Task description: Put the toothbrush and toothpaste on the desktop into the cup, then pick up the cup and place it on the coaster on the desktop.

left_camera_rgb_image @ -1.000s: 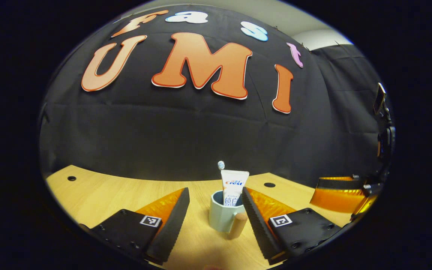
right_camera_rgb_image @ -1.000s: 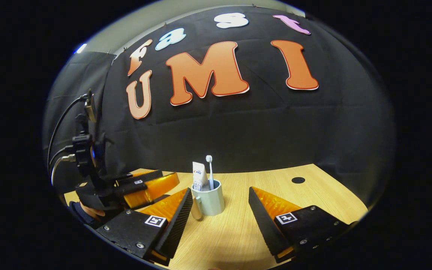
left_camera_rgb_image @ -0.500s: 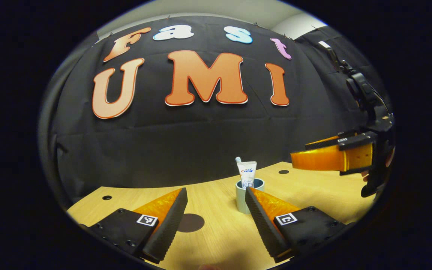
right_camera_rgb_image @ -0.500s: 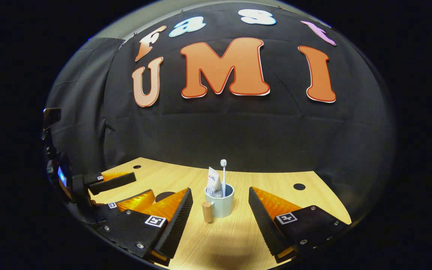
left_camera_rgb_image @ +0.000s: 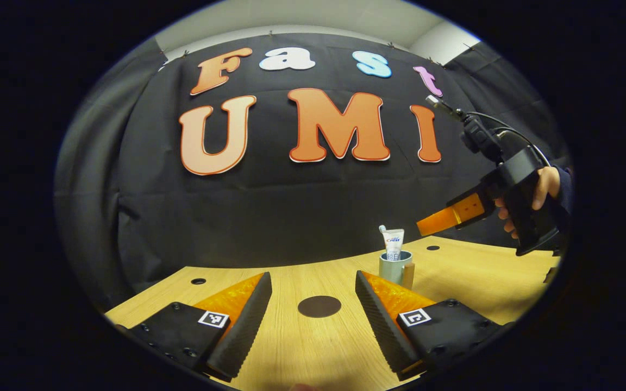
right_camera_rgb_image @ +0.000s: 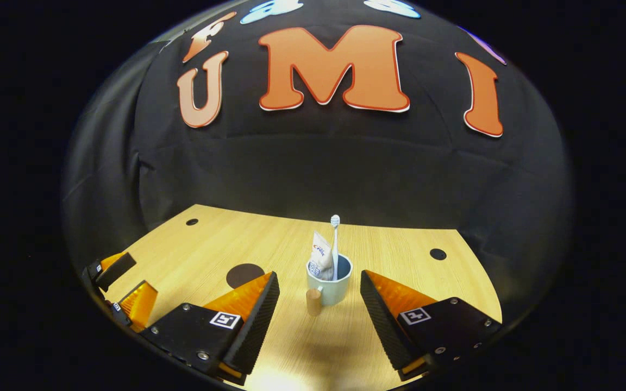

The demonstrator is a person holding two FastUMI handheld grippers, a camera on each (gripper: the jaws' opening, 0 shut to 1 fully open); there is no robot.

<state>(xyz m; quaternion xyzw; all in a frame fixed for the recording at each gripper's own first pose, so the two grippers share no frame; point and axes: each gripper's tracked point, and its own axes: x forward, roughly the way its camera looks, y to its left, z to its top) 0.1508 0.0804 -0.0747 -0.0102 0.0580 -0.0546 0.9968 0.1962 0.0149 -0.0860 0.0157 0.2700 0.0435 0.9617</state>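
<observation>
Right gripper (right_camera_rgb_image: pixel 318 290) is spread wide, gripping nothing, w/ the pale green mug (right_camera_rgb_image: pixel 329 287) sitting on the desk in the gap between its fingers but a bit farther off, touching neither. The mug's wooden handle (right_camera_rgb_image: pixel 313 302) juts toward that gripper, slightly to its left, so I'd guess the open stance is a line-up for a grab at the mug body or the handle; from here I can't tell which.

Left gripper (left_camera_rgb_image: pixel 313 296) is also released and empty, fingers apart, w/ the dark round coaster (left_camera_rgb_image: pixel 319 306) lying flat on the desk between and just past its tips. It looks parked low by the coaster (prob. to stay clear while the other one does the lift).

Outward from there: the toothbrush (right_camera_rgb_image: pixel 335 245) stands near upright in the mug, bristle head up, and the toothpaste tube (right_camera_rgb_image: pixel 320 257) leans beside it, crimped end sticking out. So the loading part looks done; the mug isn't on the coaster yet. In the right gripper view the coaster sits to the mug's left, apart from it, nothing between them.

In the left gripper view a hand (left_camera_rgb_image: pixel 530 198) holds the right gripper up above the desk, angled down toward the mug. The wooden desk (right_camera_rgb_image: pixel 400 255) has a few small dark holes near its edges.
</observation>
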